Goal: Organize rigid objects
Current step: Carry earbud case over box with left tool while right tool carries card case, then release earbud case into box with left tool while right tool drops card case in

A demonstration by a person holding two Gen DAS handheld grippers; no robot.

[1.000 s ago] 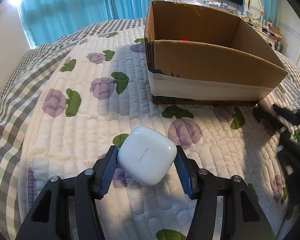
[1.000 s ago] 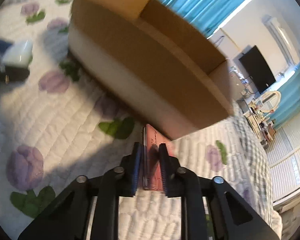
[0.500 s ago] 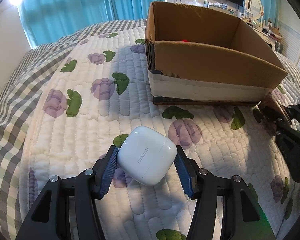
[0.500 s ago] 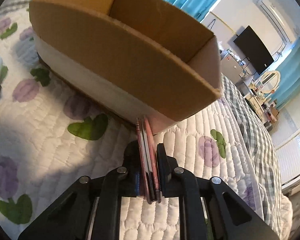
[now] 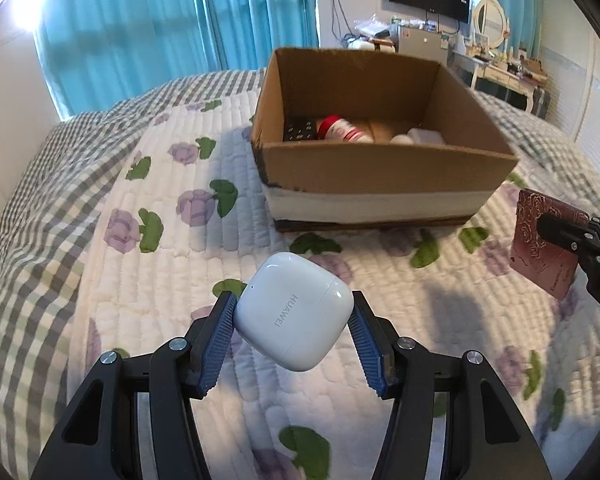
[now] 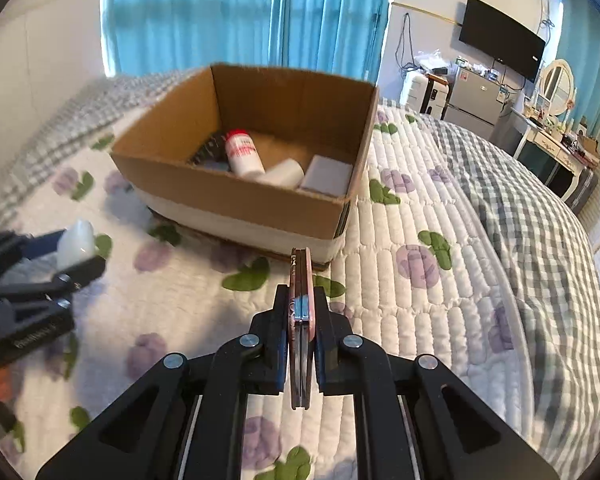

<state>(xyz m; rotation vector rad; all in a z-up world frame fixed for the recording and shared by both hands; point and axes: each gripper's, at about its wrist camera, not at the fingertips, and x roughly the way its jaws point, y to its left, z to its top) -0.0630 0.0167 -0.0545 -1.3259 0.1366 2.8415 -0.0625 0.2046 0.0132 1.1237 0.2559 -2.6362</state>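
Note:
My left gripper [image 5: 294, 312] is shut on a white Huawei earbud case [image 5: 294, 310] and holds it above the quilt, in front of the open cardboard box [image 5: 384, 164]. My right gripper [image 6: 301, 312] is shut on a thin pink compact mirror [image 6: 301, 312], held edge-on above the quilt before the box [image 6: 236, 200]. The mirror's patterned face [image 5: 544, 246] shows at the right in the left wrist view. The box holds a red-capped white bottle [image 6: 242, 152], a dark item, a white roll and a white flat box [image 6: 328, 174].
The box sits on a bed with a floral quilt [image 5: 140, 280] and a checked blanket [image 6: 532, 208]. Blue curtains [image 5: 160, 20] hang behind. A wall TV [image 6: 500, 36], small fridge and dressing table [image 6: 556, 140] stand at the far right.
Both grippers have risen with their objects, so the inside of the box now shows. The right gripper has swung to face the box more squarely.

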